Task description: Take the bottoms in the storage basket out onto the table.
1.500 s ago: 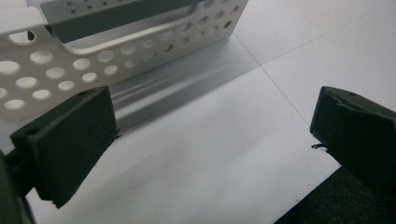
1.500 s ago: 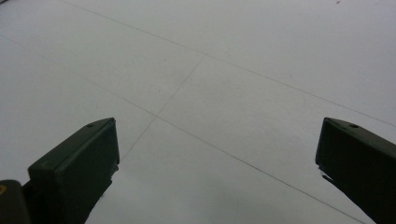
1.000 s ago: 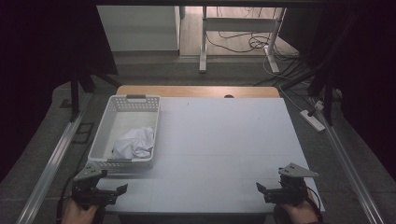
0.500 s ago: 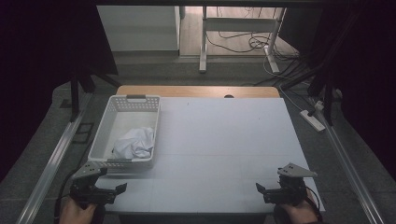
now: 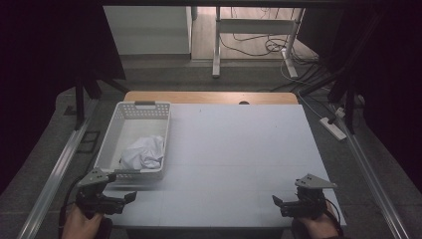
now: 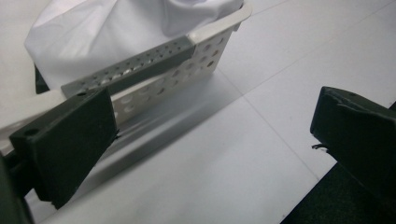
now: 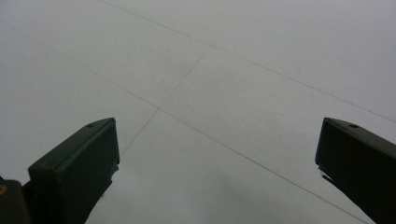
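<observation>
Both sets of jaws are held wide open and empty. The left gripper (image 5: 102,198) is held just beside the white basket (image 5: 110,147), which could be knocked if swung; the right gripper (image 5: 299,201) is kept well apart.

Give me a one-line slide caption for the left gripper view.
Left gripper, jaws wide open, low over the white table beside a perforated basket holding crumpled white cloth.

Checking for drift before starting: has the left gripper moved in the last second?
No. In the high view the left gripper sits at the same spot beside the white basket's near corner.
</observation>
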### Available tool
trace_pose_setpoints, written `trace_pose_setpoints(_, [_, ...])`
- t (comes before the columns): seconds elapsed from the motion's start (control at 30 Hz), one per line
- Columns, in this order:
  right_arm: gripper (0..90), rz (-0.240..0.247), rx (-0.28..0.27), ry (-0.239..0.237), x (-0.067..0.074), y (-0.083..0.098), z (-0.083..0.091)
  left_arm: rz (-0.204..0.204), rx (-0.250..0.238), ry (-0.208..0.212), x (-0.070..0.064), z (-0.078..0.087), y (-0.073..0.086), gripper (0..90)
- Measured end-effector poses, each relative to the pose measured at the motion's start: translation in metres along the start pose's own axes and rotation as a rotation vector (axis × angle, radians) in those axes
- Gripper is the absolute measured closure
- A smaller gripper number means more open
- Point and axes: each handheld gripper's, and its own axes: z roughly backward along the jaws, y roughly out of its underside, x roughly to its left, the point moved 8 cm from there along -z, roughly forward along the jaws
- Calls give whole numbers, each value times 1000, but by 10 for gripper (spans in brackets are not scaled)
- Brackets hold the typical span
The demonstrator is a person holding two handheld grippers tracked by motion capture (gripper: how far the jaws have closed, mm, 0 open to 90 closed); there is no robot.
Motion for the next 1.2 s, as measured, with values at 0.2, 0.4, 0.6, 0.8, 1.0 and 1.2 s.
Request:
trace_pose_setpoints(0.2, [0,-2,2,-3,0,0,-1,1,-4,2,1,-2,-6,0])
trace_pose_setpoints(0.4, [0,-3,5,-4,0,0,-1,-1,1,-2,3,-5,-12,0])
trace_pose_setpoints(0.6, [0,-3,10,-7,0,1,-1,-3,12,-7,9,-10,-17,0])
trace_pose_setpoints(0.8, [0,-3,11,-8,0,1,-1,2,22,-6,12,-15,-21,0])
trace_pose_setpoints(1.0, [0,-2,12,-11,1,1,-2,-6,35,-13,17,-20,-26,1])
trace_pose_setpoints(1.2, [2,4,19,-8,1,1,-2,-6,40,-13,20,-25,-32,1])
